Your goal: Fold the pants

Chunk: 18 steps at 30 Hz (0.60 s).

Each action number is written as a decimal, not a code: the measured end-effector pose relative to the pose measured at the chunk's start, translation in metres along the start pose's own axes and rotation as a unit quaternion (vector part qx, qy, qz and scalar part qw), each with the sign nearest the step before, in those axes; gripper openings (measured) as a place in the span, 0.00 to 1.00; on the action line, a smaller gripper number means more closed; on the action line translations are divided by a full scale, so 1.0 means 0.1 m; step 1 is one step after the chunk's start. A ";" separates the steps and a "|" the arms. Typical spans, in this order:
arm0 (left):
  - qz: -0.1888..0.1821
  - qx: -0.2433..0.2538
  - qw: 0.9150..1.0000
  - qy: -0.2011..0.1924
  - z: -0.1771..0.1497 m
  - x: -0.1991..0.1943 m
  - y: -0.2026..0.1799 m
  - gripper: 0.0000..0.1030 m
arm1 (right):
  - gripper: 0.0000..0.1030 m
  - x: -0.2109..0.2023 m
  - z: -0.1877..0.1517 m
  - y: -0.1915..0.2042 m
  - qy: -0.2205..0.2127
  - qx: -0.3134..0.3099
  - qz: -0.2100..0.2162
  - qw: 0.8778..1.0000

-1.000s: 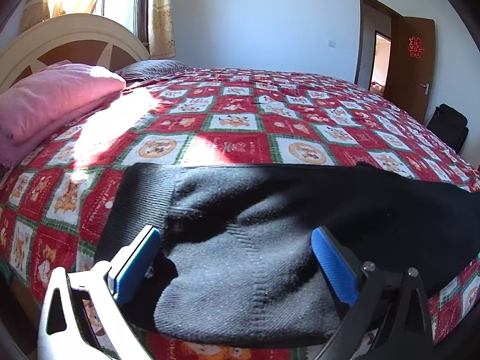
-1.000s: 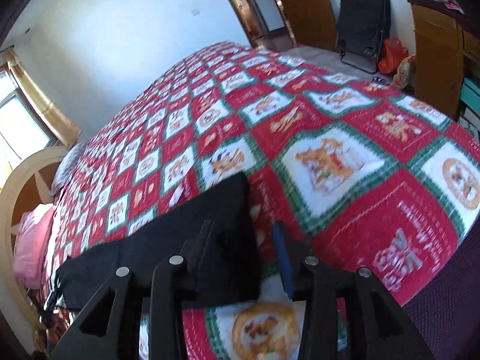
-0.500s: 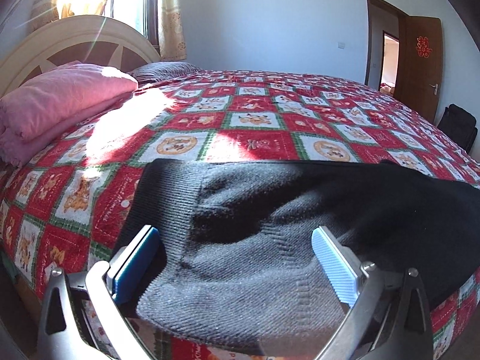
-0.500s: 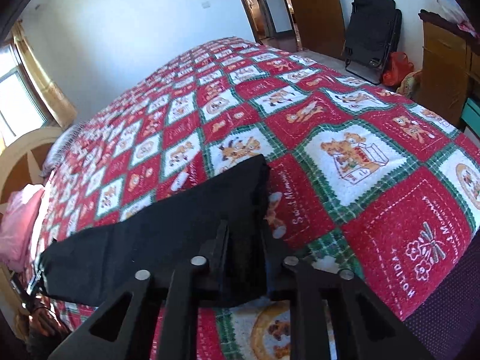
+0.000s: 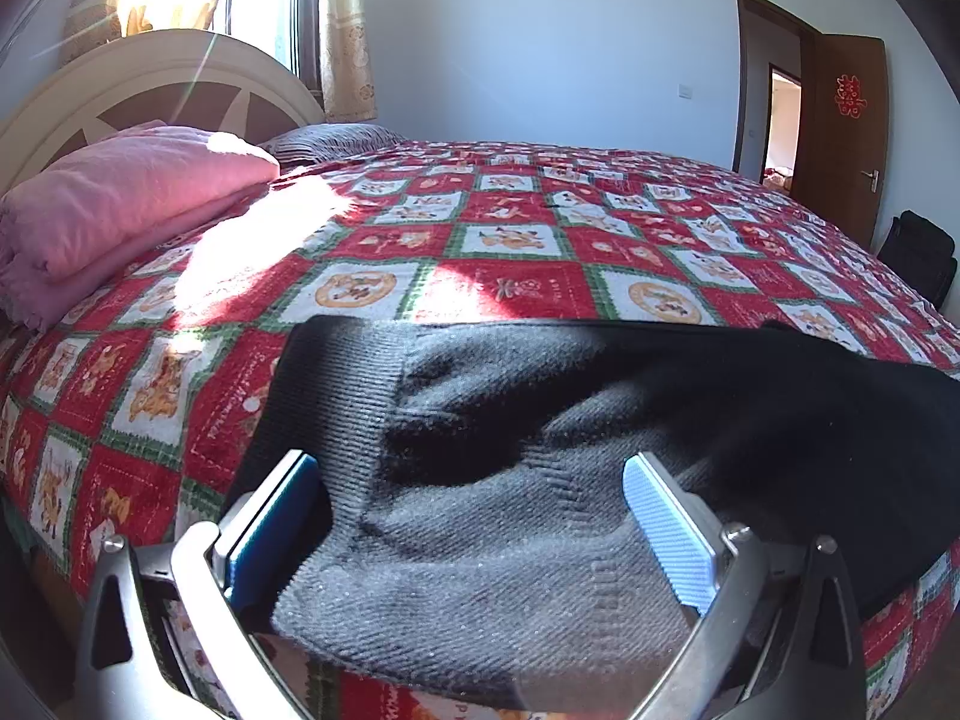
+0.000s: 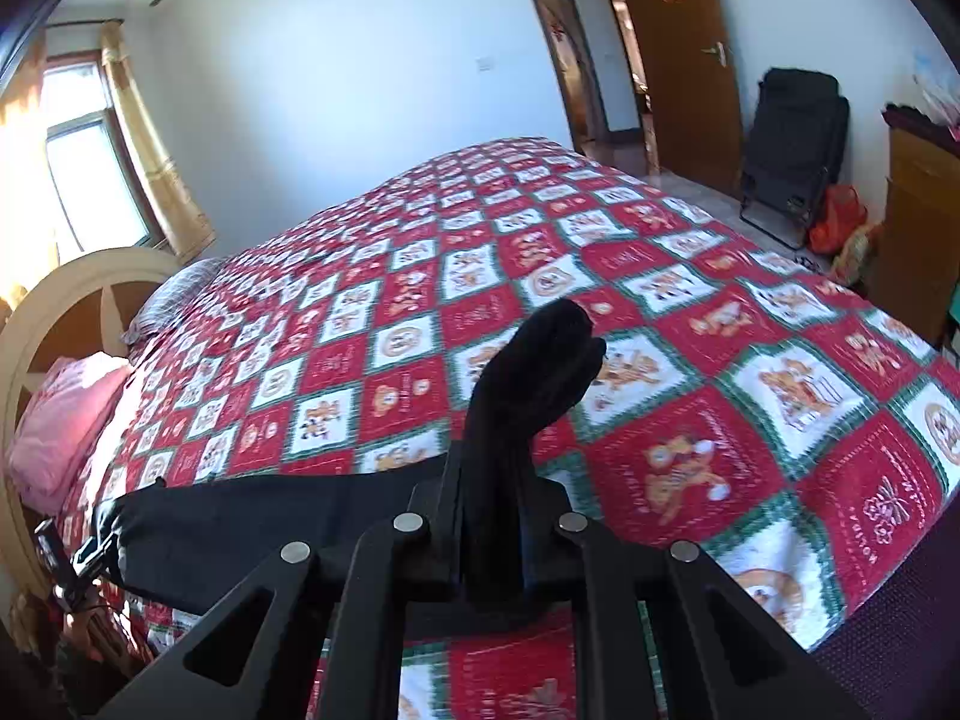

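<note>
My right gripper (image 6: 493, 531) clamps the knit black pants' (image 6: 528, 372) bunched hem; my left gripper (image 5: 474, 531) gapes around the ribbed waistband (image 5: 336, 414)

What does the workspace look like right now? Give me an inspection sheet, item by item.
Surface: bed under a red checked quilt, sunlit patch near the pillows.
Job's things: black pants lying along the near edge; leg end lifted.
Clutter: pink blanket folded by the headboard.
Grippers: left gripper open, waistband between its pads; right gripper shut on the leg end.
Cables: nothing seen.
Surroundings: window, open door, black folding chair.
</note>
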<state>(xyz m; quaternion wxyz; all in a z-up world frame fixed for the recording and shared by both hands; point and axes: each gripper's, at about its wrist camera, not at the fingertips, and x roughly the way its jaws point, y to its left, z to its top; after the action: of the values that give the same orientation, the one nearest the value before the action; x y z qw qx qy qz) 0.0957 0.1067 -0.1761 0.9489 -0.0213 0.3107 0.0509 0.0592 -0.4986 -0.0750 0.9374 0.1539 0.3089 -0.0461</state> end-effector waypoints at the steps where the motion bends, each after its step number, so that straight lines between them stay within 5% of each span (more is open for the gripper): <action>1: 0.000 0.000 1.000 0.000 0.00 0.00 0.00 1.00 | 0.13 0.00 0.00 0.08 -0.001 -0.006 0.005 1.000; 18: 0.000 0.000 1.000 0.001 -0.02 -0.02 -0.01 1.00 | 0.12 0.38 -0.19 1.36 0.031 -0.096 0.083 0.991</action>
<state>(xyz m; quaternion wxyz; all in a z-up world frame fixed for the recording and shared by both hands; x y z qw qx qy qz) 0.0934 0.1056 -0.1764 0.9487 -0.0211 0.3116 0.0504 0.1038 -0.3631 -0.0769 0.9384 0.0902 0.3268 0.0668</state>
